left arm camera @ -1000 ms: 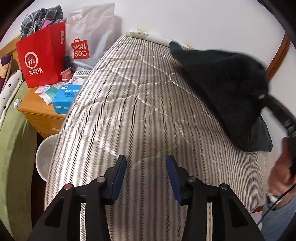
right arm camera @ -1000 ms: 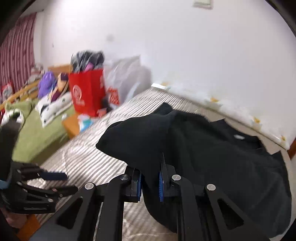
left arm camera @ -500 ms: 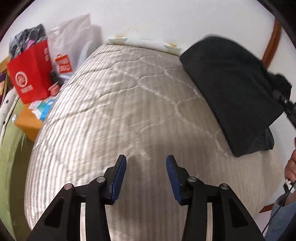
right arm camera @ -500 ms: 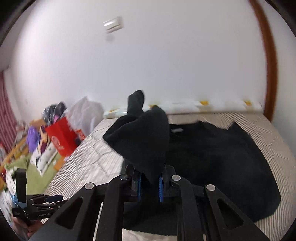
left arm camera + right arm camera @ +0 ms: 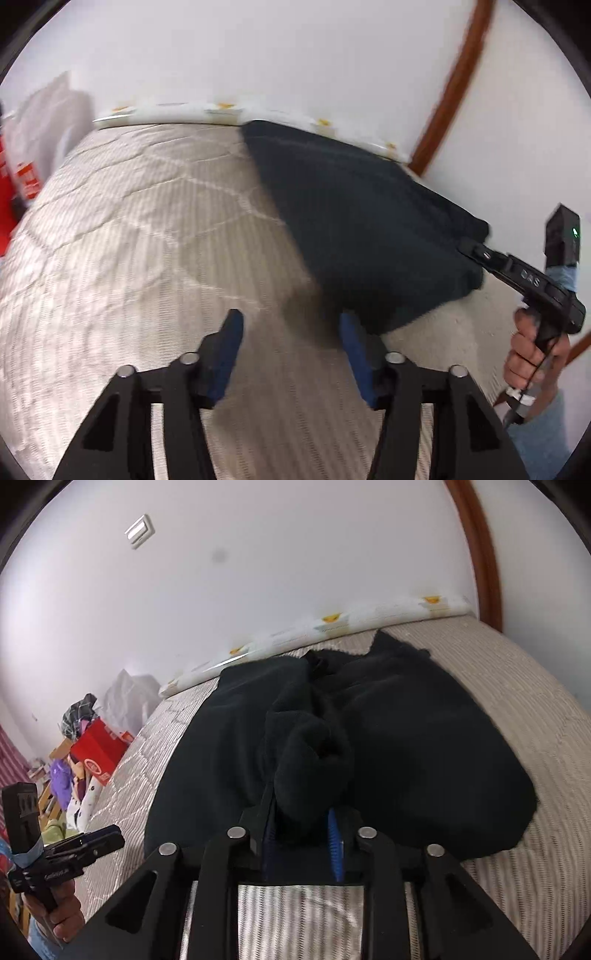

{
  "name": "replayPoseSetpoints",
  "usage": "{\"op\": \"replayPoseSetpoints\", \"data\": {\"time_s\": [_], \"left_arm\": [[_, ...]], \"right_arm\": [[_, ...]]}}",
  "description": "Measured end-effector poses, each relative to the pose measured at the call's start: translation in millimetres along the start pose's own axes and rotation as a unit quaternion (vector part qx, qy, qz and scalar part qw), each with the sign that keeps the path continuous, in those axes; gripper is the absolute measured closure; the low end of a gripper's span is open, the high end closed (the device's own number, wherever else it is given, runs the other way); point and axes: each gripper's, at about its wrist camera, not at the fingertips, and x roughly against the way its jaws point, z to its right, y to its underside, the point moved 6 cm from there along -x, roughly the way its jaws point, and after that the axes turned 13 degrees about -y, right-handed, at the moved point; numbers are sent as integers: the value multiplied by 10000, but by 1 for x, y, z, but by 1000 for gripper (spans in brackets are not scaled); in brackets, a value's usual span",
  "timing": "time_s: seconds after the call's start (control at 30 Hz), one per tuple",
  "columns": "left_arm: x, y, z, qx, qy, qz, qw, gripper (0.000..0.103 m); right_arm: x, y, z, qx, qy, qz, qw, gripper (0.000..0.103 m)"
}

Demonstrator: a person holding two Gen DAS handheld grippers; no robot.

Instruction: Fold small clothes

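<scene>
A black garment (image 5: 362, 221) lies on the striped quilted bed (image 5: 147, 258), toward the right side and against the wall. My right gripper (image 5: 301, 812) is shut on a bunched sleeve or edge of the garment (image 5: 314, 760), folded over the rest of it (image 5: 424, 746). In the left wrist view the right gripper (image 5: 476, 254) meets the garment's right edge. My left gripper (image 5: 291, 328) is open and empty above the bed, its right finger (image 5: 351, 332) near the garment's near corner. It also shows in the right wrist view (image 5: 103, 838).
A rolled printed cloth (image 5: 332, 627) lies along the wall at the bed's far edge. A red bag (image 5: 99, 753), a white bag (image 5: 129, 694) and clutter stand off the bed's left side. A wooden frame (image 5: 450, 85) rises at the right.
My right gripper has brought the held fold down and forward over the garment, which now lies flatter. My left gripper has moved right, closer to the garment's near corner.
</scene>
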Motion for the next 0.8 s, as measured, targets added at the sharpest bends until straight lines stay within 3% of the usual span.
{"op": "replayPoseSetpoints", "data": {"time_s": [0.13,0.57,0.63,0.67,0.73,0.8], "left_arm": [[-9,3,24,-337,24,-47,9994,48],[-53,1,63,-623,-340,-340,9969,47],[-57,-2,69,-639,-400,-331,9966,47],[-59,-4,69,-624,-451,-339,9965,43],[-62,-5,69,-564,-517,-348,9965,43],[-64,-6,69,-584,-580,-351,9960,42]], "right_arm": [[4,-7,2,54,11,35,10000,54],[-59,-27,5,-145,-165,-322,9992,54],[-67,-31,4,-109,-129,-329,9993,60],[-70,-33,2,-45,-62,-315,9995,72],[-71,-36,0,120,40,-298,9995,85],[-62,-43,-4,357,-51,-137,9993,89]]}}
